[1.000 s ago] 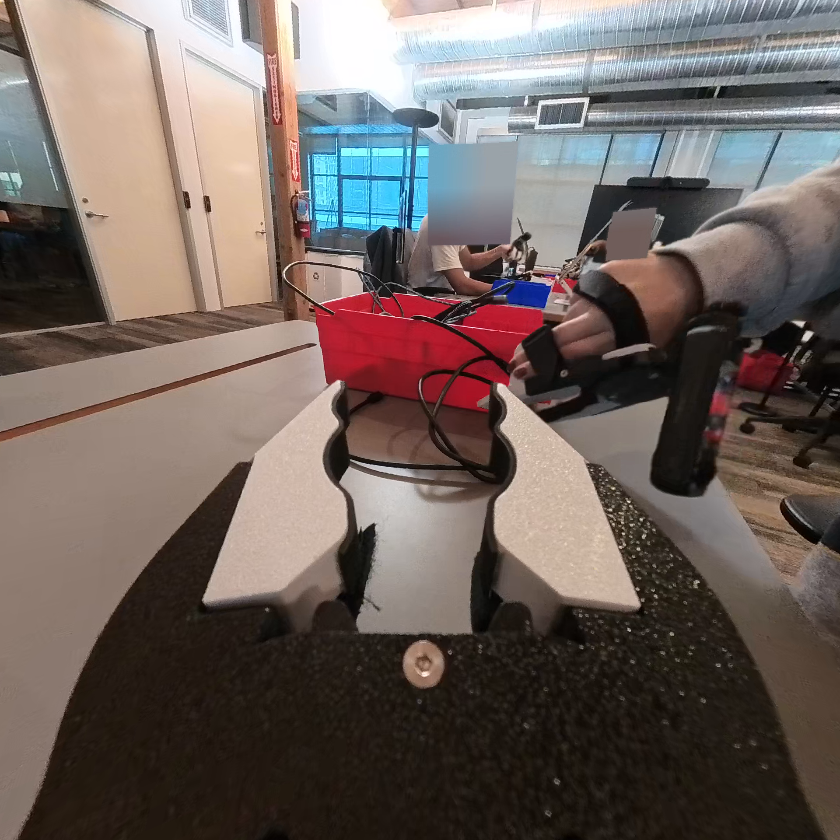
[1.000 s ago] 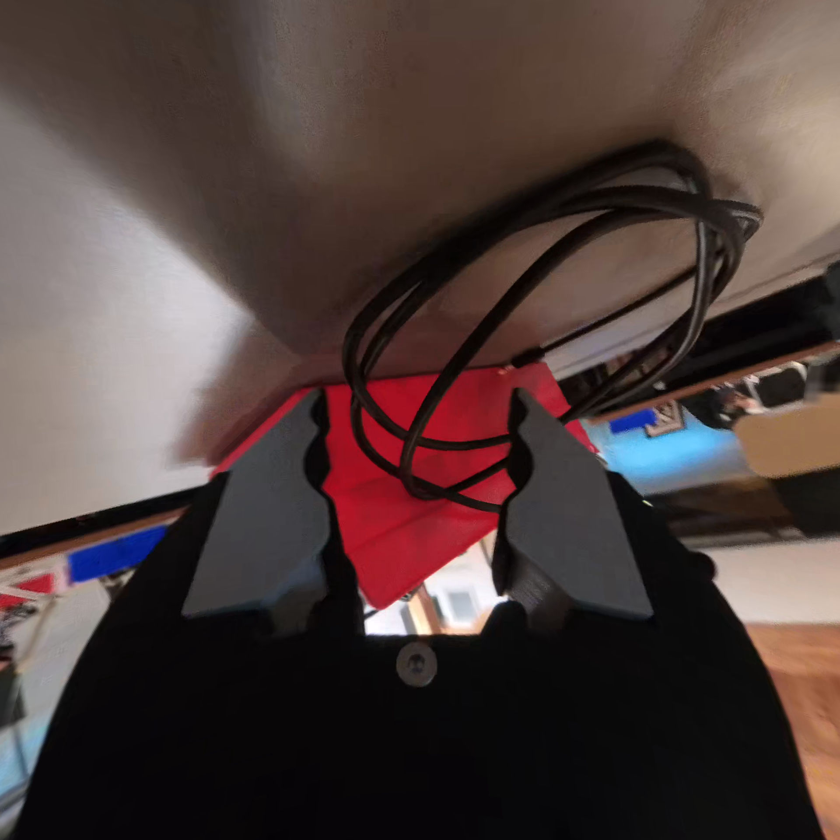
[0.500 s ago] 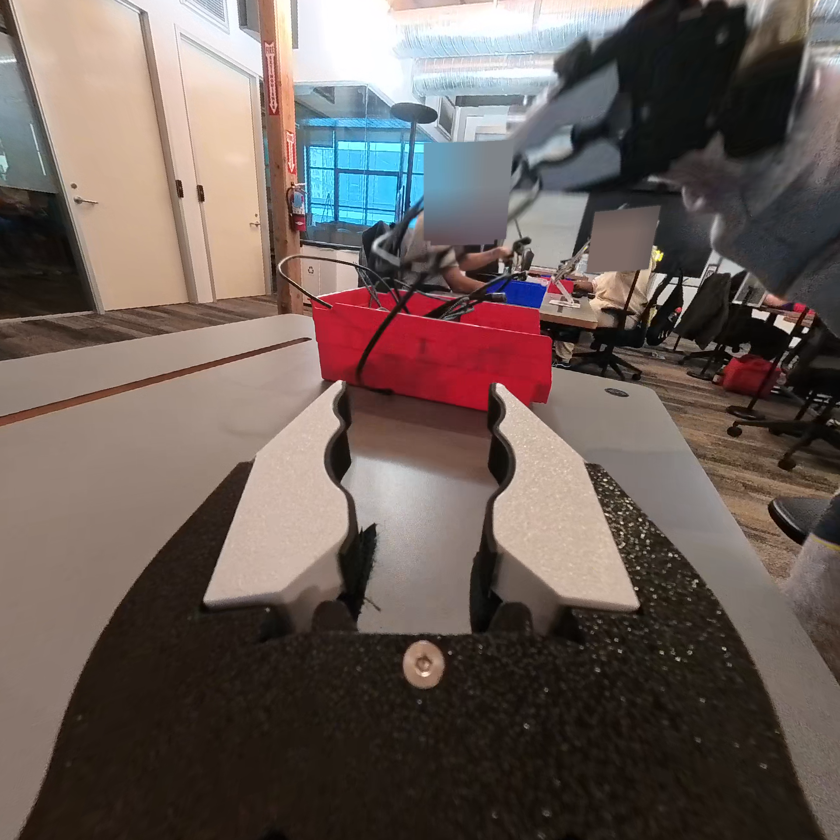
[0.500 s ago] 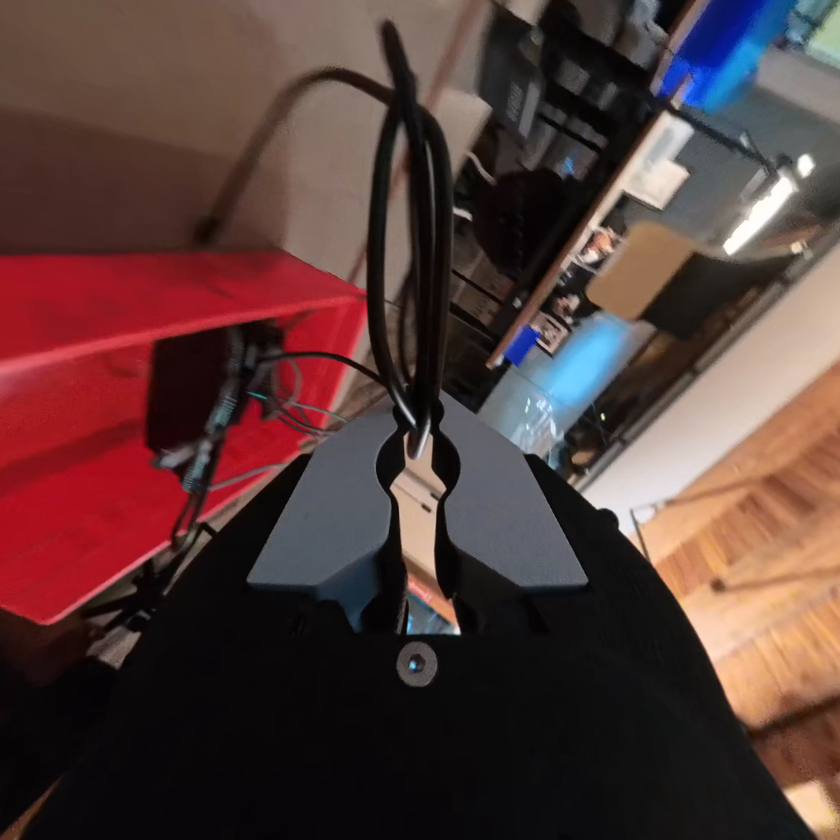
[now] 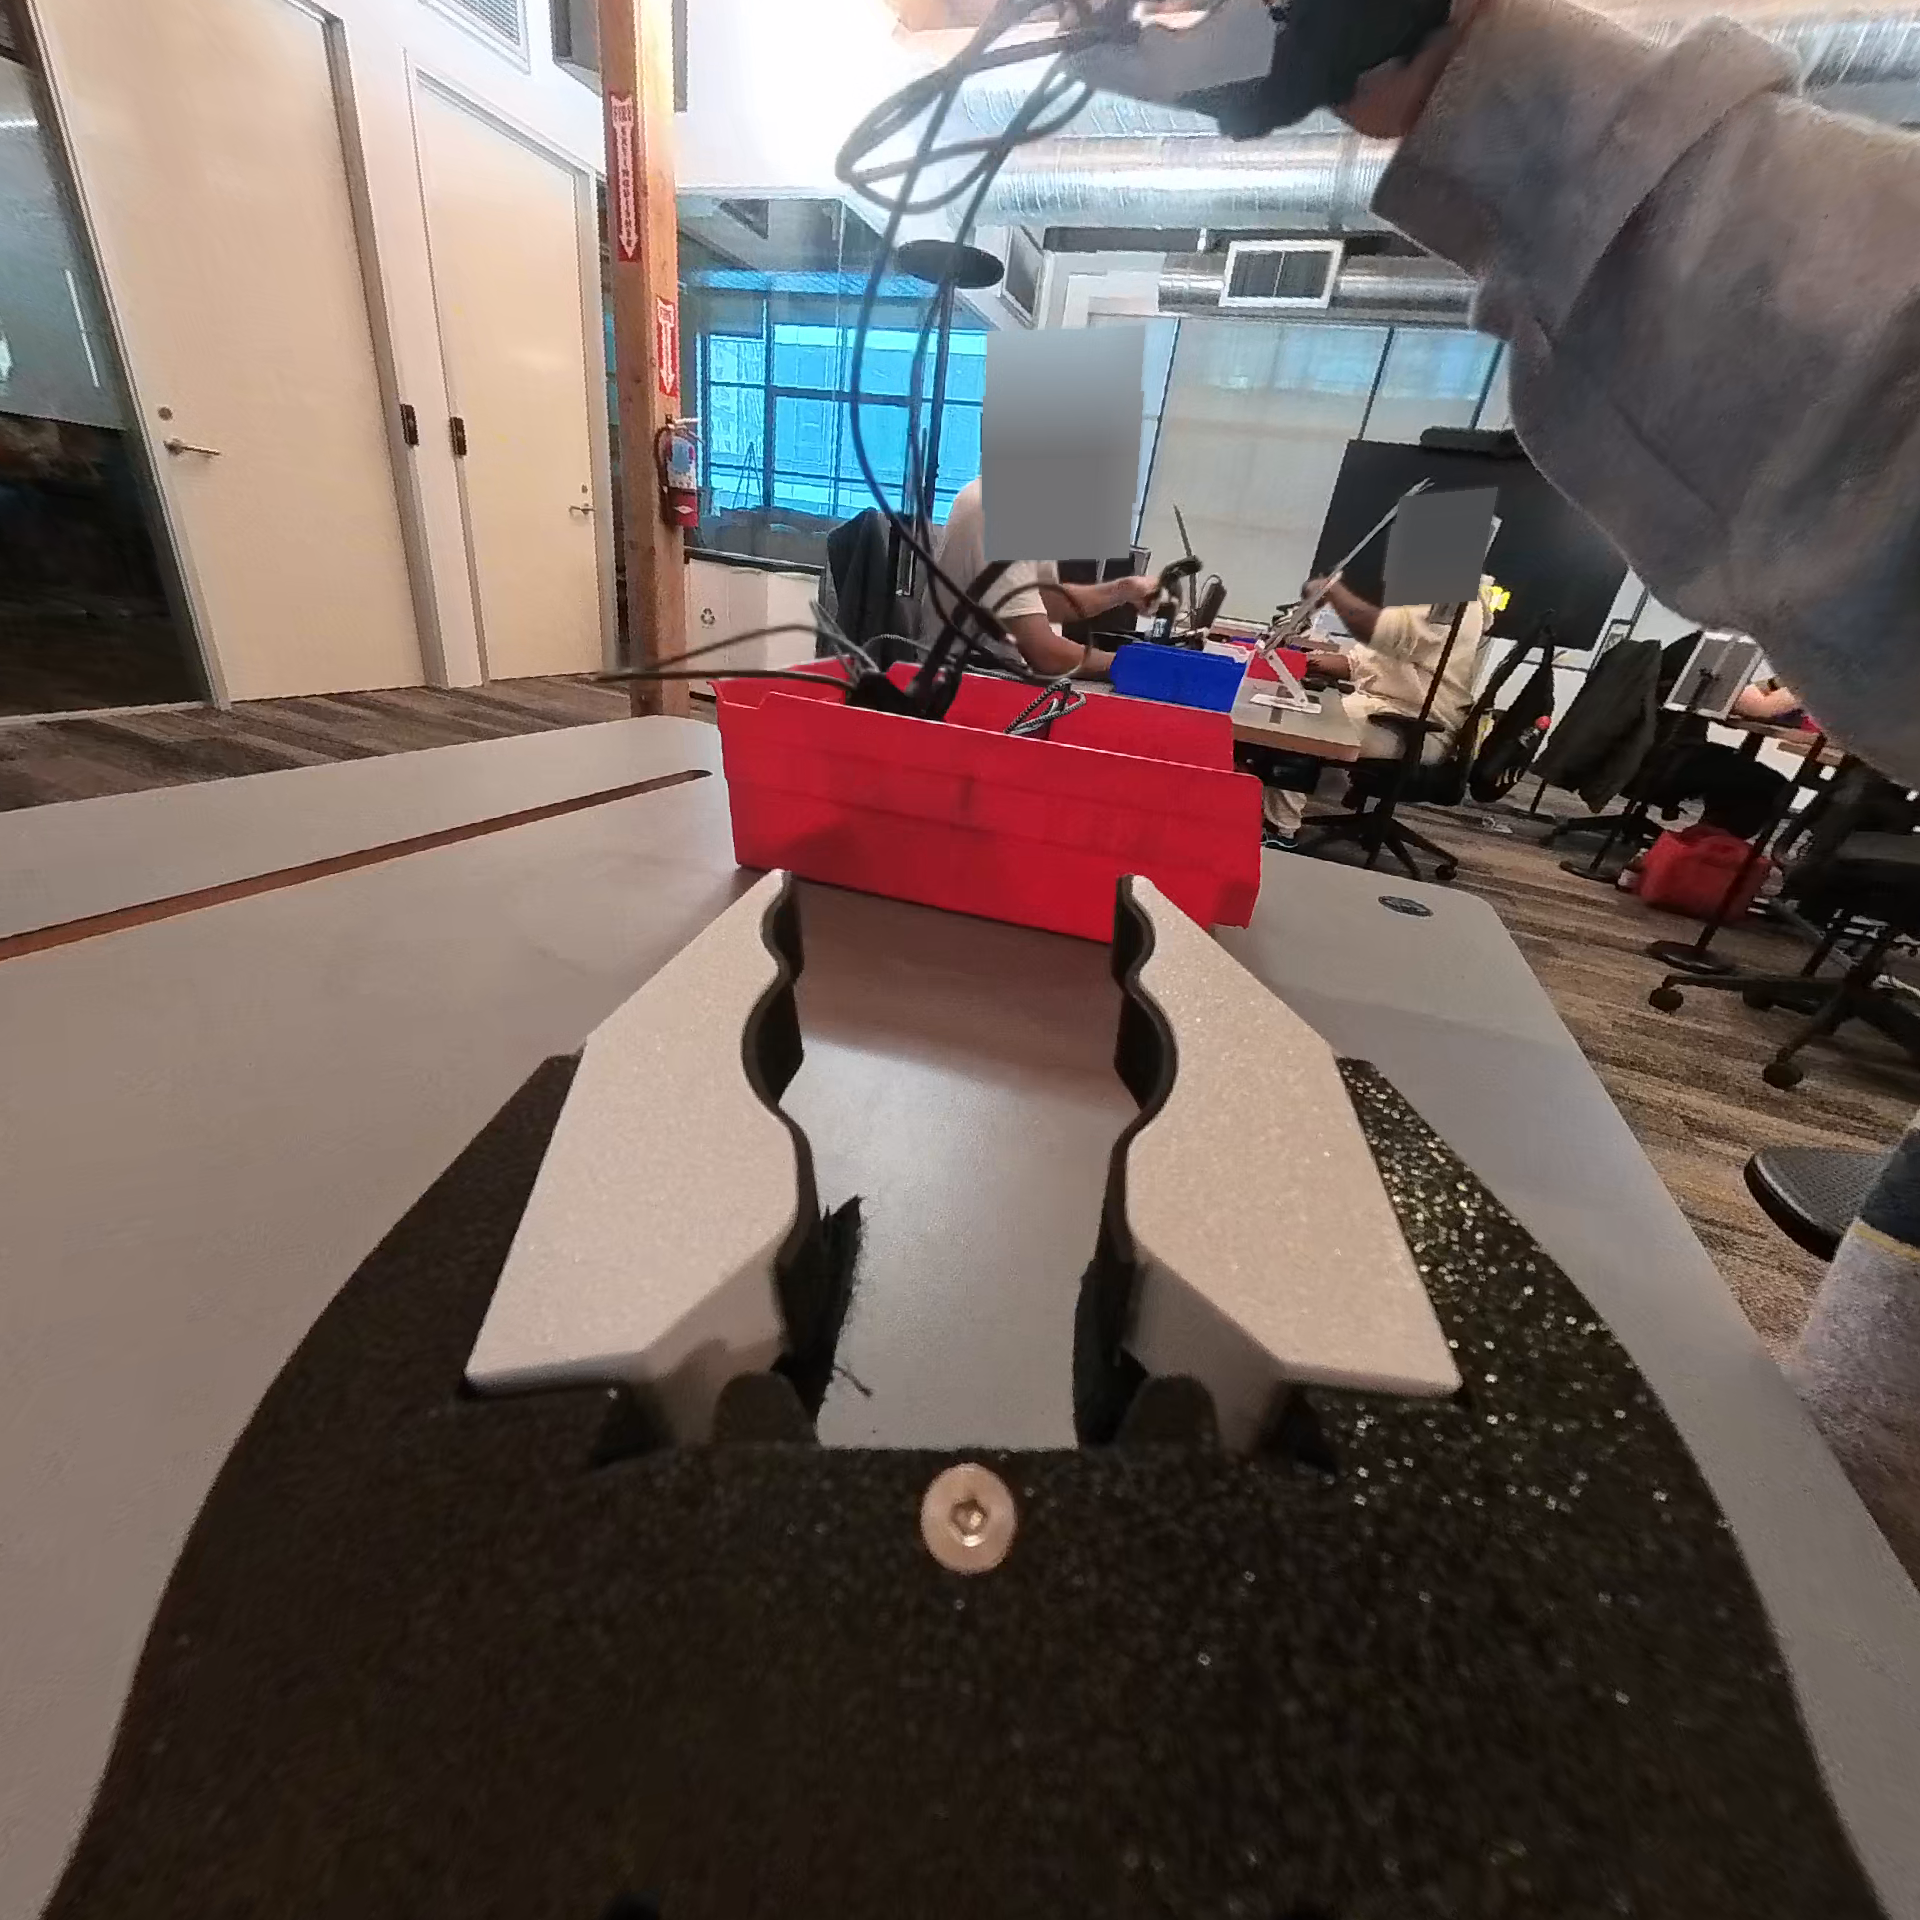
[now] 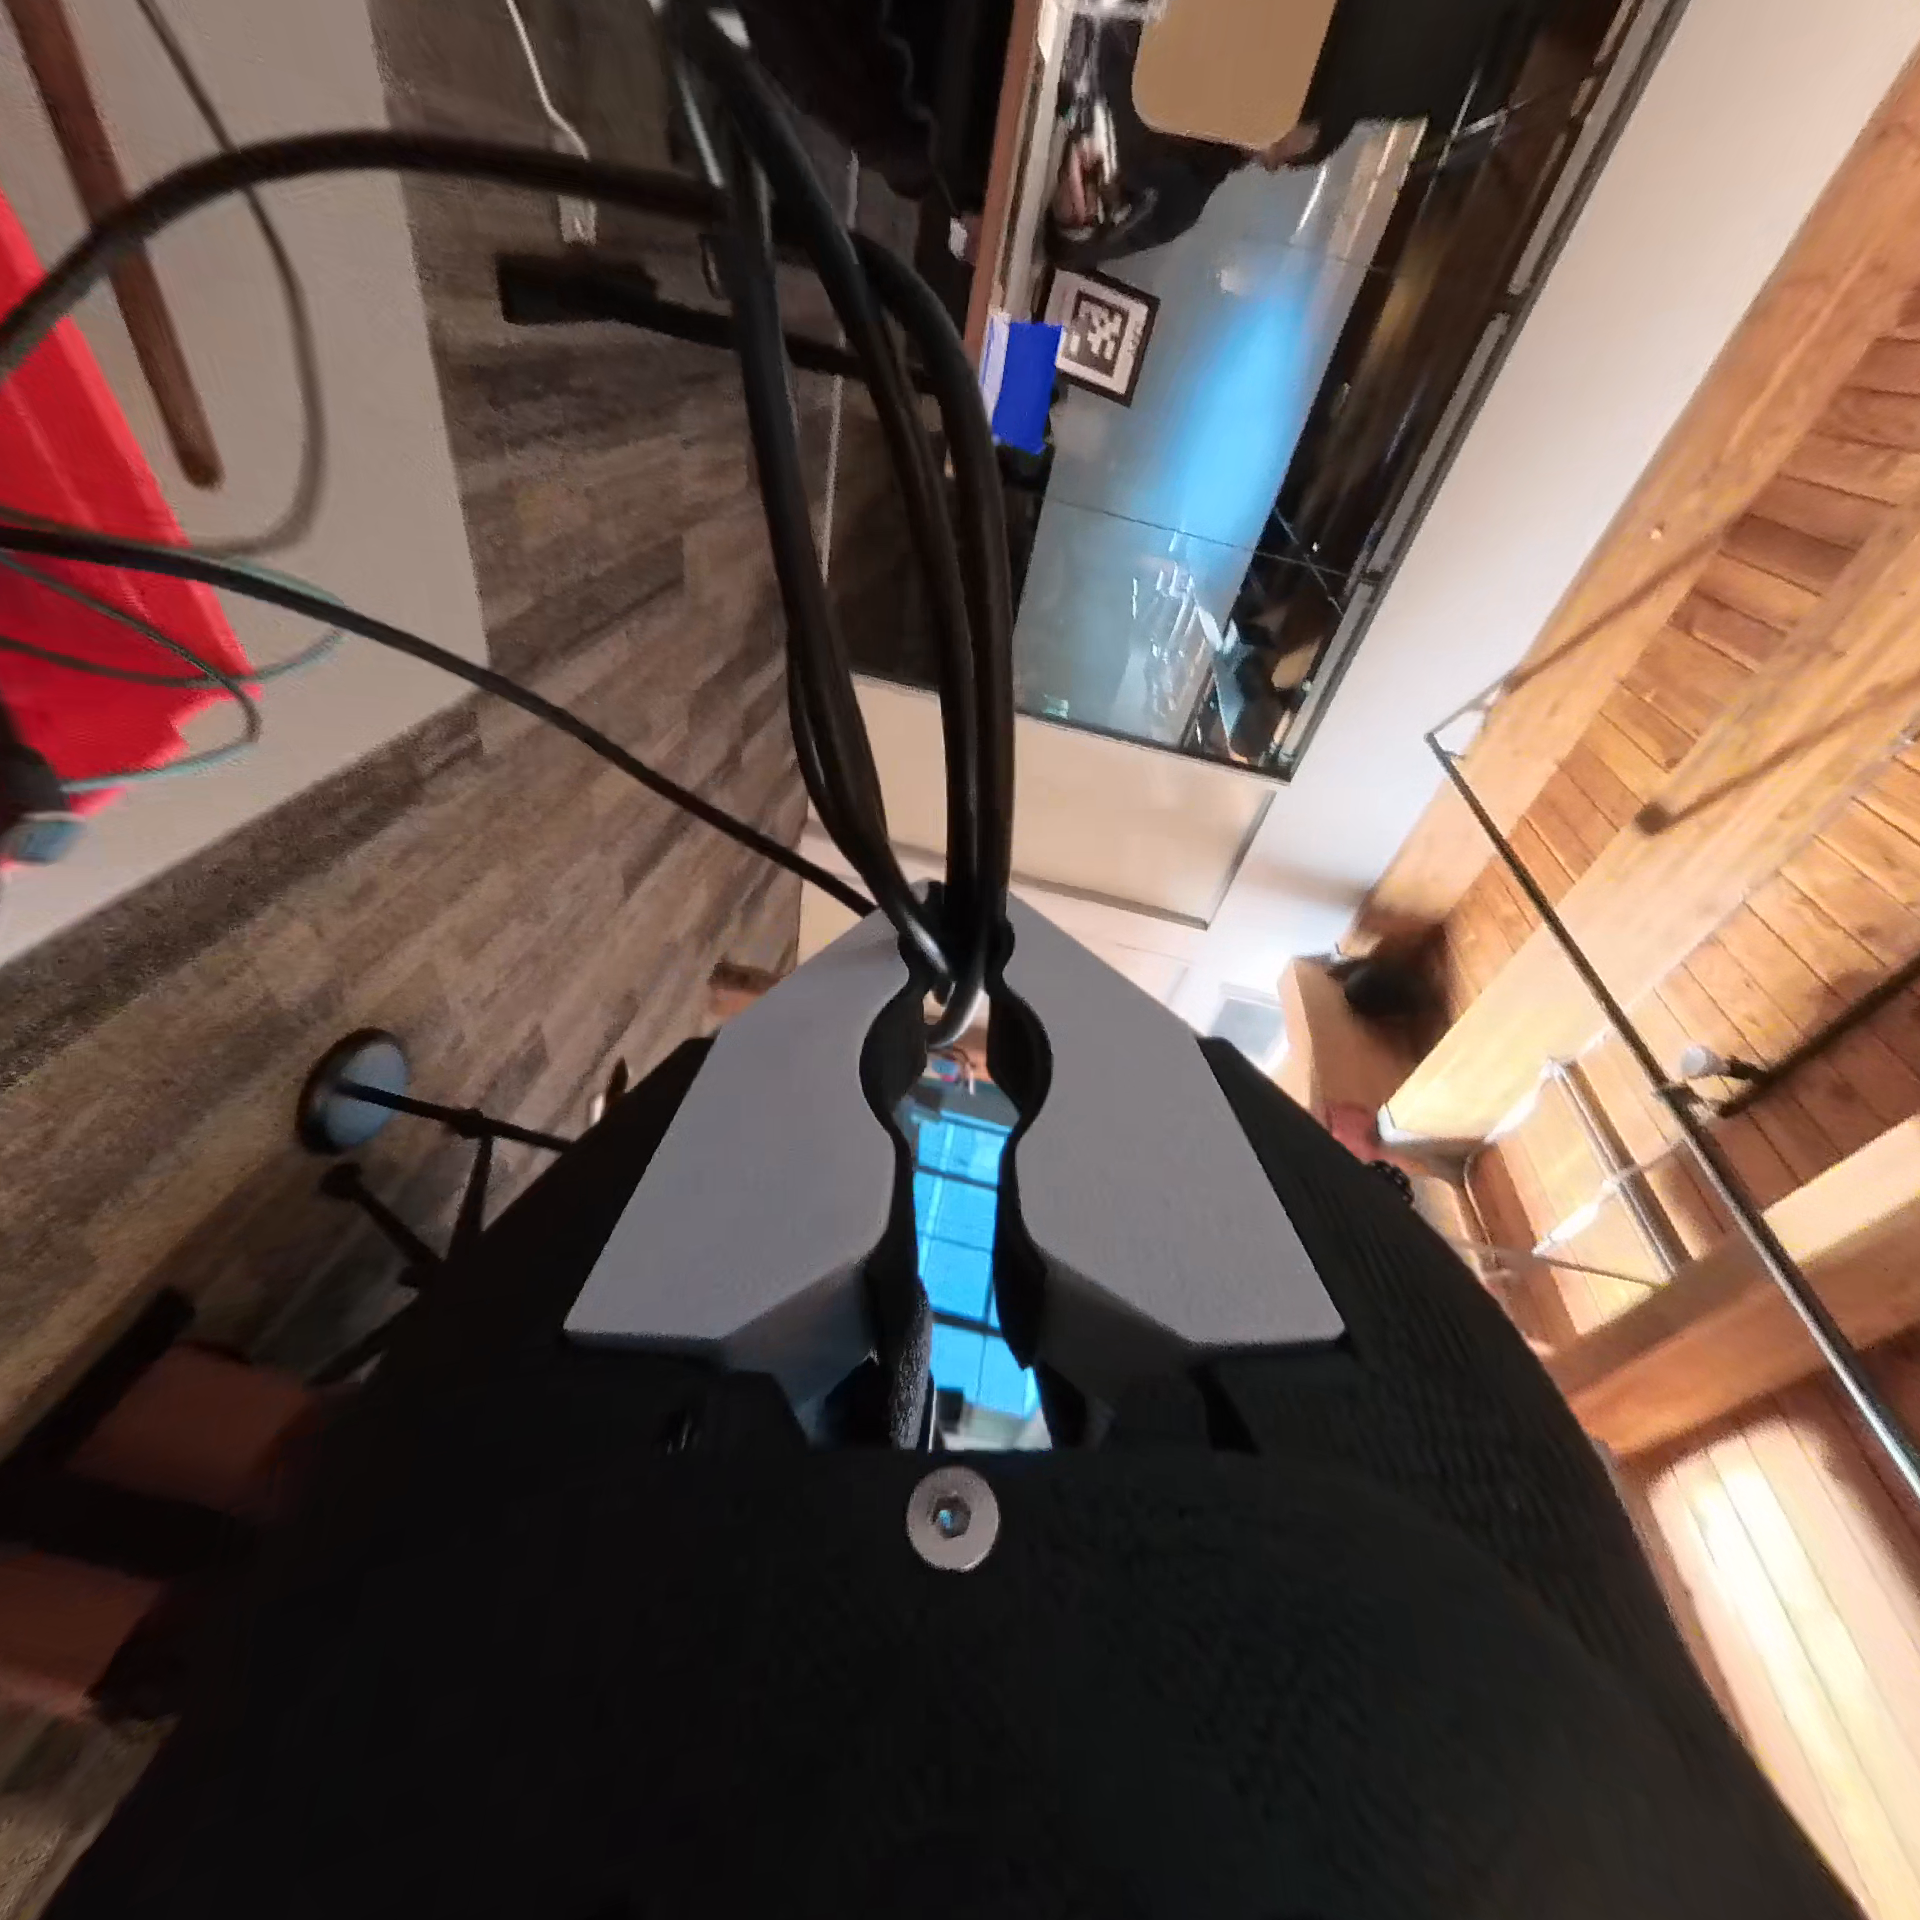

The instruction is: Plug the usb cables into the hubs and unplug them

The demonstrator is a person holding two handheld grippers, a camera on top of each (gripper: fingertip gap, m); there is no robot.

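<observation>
The left gripper (image 5: 956, 997) rests low over the grey table (image 5: 312, 1039), level with the surface. Its jaws are spread wide with nothing between them; bare tabletop shows through the gap. Directly ahead of the fingertips, just beyond them, stands the red bin (image 5: 987, 831) on the same table. Several dark cables and connectors stick up out of the bin.

The right gripper (image 6: 956, 966) is raised high above the bin, held by a hand in a grey sleeve (image 5: 1714, 312) that enters the left wrist view from the upper right. Its jaws are clamped on a bundle of black USB cable (image 6: 883, 520). The loops pass between the fingertips at the very front of the jaws (a short curve of cable shows just behind the pinch point). Behind that point the two fingers stand slightly apart, and blue windows are visible through the gap.

From the pinch point the cable strands run away from the gripper as long loops. In the left wrist view the same cable hangs from the raised gripper as a tangle of loops, and one strand drops down into the red bin.

The right wrist view is strongly rolled: wooden floor, table edge and a part of the bin (image 6: 73, 520) appear at the left edge
</observation>
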